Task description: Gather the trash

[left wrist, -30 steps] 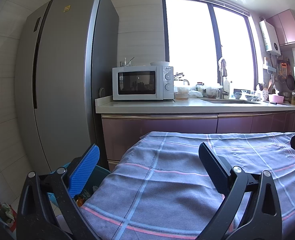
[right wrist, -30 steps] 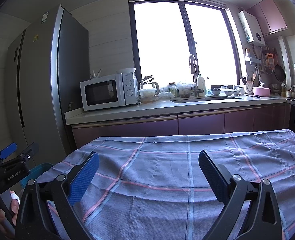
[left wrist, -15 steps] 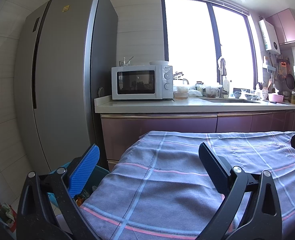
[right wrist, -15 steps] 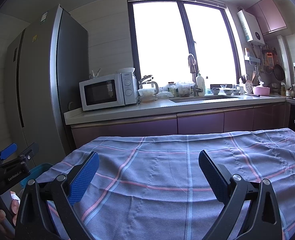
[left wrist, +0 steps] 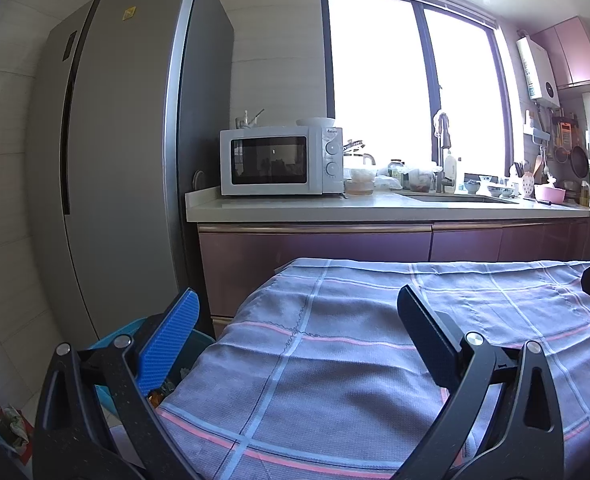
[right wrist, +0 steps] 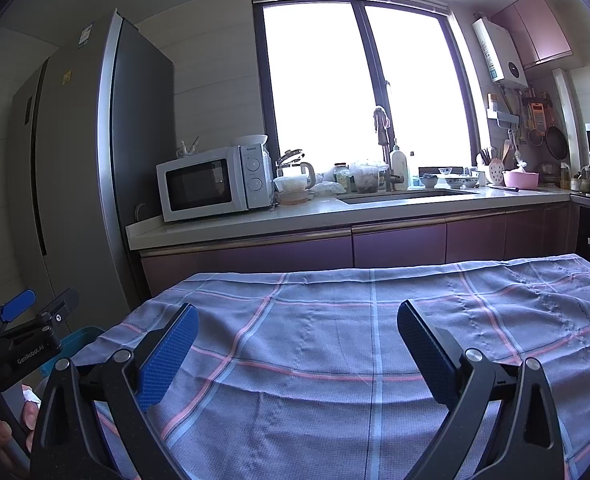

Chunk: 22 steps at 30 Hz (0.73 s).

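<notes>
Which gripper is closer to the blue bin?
The left gripper. Its blue finger hangs right over the blue bin beside the table, while the right gripper sits over the cloth, away from it.

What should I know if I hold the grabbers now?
Left hand-held gripper: open, empty, above the table's left edge.
Right hand-held gripper: open, empty, above the checked tablecloth.
Blue bin: on the floor left of the table, some rubbish inside.
Done: no trash shows on the cloth.
Left: crumpled litter lies on the floor at the far left; it may need collecting.
</notes>
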### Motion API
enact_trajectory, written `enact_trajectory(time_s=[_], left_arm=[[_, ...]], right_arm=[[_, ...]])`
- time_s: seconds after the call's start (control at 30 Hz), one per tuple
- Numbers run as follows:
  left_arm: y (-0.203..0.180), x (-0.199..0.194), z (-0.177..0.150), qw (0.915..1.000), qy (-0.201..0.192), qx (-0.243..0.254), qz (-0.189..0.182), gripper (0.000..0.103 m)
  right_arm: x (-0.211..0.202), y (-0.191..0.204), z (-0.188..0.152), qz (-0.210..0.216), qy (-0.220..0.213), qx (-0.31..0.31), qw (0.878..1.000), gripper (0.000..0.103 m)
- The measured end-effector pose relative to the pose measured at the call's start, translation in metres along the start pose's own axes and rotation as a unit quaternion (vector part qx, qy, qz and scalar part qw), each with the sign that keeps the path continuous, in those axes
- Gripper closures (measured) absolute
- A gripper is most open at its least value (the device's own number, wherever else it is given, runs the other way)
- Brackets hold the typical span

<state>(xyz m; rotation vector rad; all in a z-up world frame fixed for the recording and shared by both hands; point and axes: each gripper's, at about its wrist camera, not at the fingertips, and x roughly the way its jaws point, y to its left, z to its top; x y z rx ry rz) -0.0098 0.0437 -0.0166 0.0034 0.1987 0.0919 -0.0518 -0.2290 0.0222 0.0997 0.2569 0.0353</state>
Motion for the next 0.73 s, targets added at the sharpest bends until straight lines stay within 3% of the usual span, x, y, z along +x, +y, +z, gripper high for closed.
enact_trajectory(time_s=[0.5,0.63,0.73], left_arm=[[-0.013,0.017,0.002,0.9987,0.037,0.003,-0.034,0.005],[-0.019,0.037,0.005,0.9953,0.075,0.001,-0.060,0.005],[-0.024,0.050,0.003,0.9940,0.091,-0.001,-0.061,0.005]], right_arm=[[0.003,-0.011,0.001,-0.005,0.004,0.009,1.000,0.007],[0.006,-0.018,-0.001,-0.009,0.012,0.017,1.000,0.007],[0.007,-0.023,-0.003,-0.011,0.017,0.019,1.000,0.007]])
